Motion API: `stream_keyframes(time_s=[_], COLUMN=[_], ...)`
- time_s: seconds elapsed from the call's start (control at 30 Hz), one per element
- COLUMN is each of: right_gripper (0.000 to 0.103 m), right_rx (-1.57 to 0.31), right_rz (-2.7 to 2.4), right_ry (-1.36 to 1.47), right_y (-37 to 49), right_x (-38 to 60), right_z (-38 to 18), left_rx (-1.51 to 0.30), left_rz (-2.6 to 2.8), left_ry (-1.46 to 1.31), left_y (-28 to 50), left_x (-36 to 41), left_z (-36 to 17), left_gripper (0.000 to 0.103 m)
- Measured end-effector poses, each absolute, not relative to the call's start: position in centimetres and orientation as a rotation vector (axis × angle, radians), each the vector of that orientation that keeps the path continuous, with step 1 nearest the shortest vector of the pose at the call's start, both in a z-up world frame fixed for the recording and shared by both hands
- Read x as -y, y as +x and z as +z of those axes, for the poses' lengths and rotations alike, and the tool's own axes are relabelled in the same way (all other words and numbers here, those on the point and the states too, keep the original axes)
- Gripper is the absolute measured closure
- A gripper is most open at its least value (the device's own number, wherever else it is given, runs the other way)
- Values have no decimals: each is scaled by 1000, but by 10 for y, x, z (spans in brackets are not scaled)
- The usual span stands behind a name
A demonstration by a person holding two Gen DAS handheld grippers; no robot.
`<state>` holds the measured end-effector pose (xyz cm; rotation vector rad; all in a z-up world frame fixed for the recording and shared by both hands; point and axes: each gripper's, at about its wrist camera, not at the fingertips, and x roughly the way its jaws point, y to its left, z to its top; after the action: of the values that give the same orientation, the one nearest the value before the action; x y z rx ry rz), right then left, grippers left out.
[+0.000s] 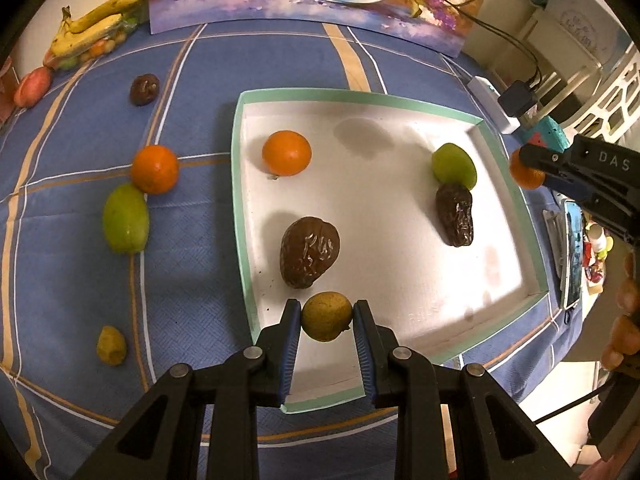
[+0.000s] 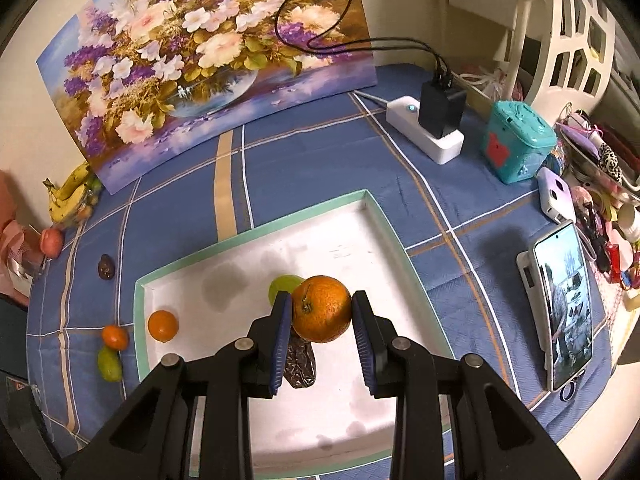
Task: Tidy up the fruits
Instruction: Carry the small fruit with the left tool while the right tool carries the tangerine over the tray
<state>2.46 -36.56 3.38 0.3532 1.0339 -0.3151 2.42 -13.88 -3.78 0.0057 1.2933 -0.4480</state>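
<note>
Left wrist view: my left gripper (image 1: pixel 326 316) clamped on small yellow-green fruit (image 1: pixel 326 315), held over near edge of white tray (image 1: pixel 240 184). Tray holds orange (image 1: pixel 286 153), green fruit (image 1: pixel 453 166), two dark brown fruits (image 1: pixel 309 252). Right wrist view: my right gripper (image 2: pixel 321 309) clamped on large orange (image 2: pixel 321 308) above tray. More fruit loose on blue tabletop (image 1: pixel 80 280).

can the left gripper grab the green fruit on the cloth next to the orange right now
Probably not yet: the left gripper is shut on a small yellowish fruit. The green fruit itself lies uncovered.
</note>
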Motion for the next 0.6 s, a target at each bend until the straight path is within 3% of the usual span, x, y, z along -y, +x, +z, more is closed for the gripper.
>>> stream_keyframes(time_s=[0.6], right_gripper=[71], right_rx=[-1152], right_rz=[-339], right_ry=[347], right_y=[27], right_x=[370], right_z=[-3], left_rx=[-1317], left_rz=[-433], left_ry=[16], left_y=[25], left_x=[143], left_z=[-49], left_gripper=[75])
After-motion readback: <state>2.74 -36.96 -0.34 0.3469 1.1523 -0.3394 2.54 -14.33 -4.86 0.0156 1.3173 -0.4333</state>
